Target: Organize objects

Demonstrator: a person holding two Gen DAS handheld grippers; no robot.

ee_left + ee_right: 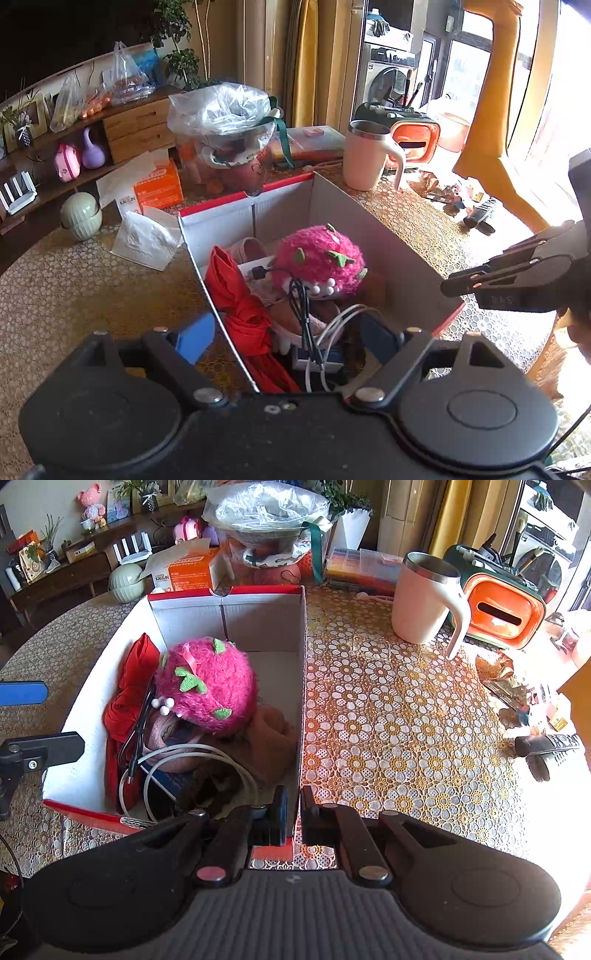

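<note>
on the lace-covered tabletop point(399, 716) an open cardboard box point(258, 616) is stood lengthwise away from both cameras, already filled with a pink knitted strawberry hat point(207, 685), a red cloth point(125, 698), a white cable point(184, 757) and a black cable point(301, 310). the right gripper point(293, 812) is seen closed on the near end of the box's right-hand wall – the thin card is pinched between its two pads, one inside the box and one outside. the left gripper point(284, 332) is held above the near left part of the box with its blue-padded fingers point(195, 338) spread wide and nothing between them; one finger lies outside the left wall, the other over the contents. the box's long axis runs straight ahead of both grippers, so anything lowered by the left hand would fall into the near end, directly beneath and slightly forward of it. things not yet boxed – a pink mug point(424, 602) and a dark remote control point(550, 749) – lie to the right of the box, well apart from the left gripper and nearer the right one, which is occupied with the wall. it is judged that the box is being steadied while the free left hand is made ready for a further item.
</note>
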